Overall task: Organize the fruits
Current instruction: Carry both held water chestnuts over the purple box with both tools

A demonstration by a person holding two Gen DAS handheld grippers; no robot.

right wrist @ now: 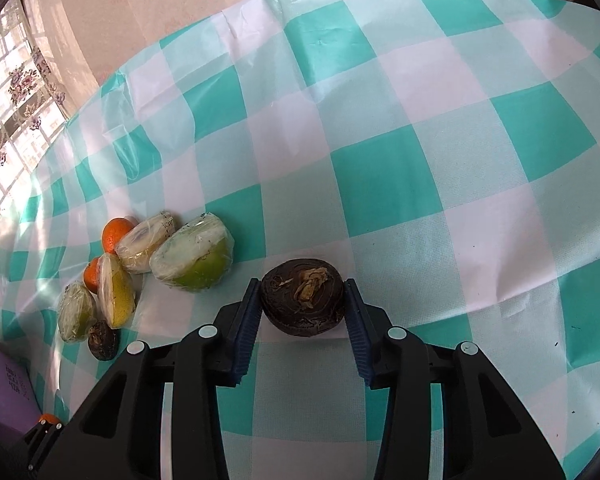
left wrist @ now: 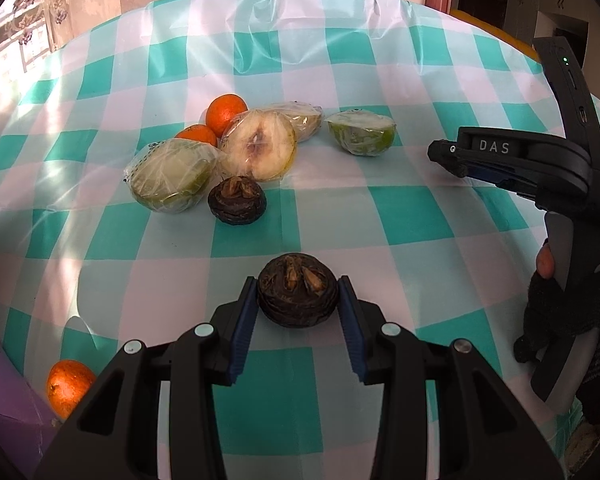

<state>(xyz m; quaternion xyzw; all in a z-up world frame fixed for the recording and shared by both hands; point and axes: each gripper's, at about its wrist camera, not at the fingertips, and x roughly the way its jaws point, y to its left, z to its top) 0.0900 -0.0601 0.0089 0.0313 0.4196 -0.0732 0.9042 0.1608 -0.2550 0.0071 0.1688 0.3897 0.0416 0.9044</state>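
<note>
Counter (left wrist: 380,220): carries all the fruit.
Cluster: two oranges (left wrist: 226,110) at the back, a wrapped pear half (left wrist: 258,148) before them, a wrapped fruit half (left wrist: 168,176) to its left, another wrapped piece (left wrist: 300,118) behind right.
Wrapped apple half (left wrist: 360,132): right of the cluster, apart.
Loose water chestnut (left wrist: 237,199): just before the pear half.
Left gripper (left wrist: 298,304): a water chestnut (left wrist: 297,294) between its fingers, nearer than the cluster.
Right gripper (right wrist: 302,312): another chestnut (right wrist: 303,302) between its fingers, right of the apple half.
Lone orange (left wrist: 68,386): near left edge, beside a box (left wrist: 4,400).
</note>
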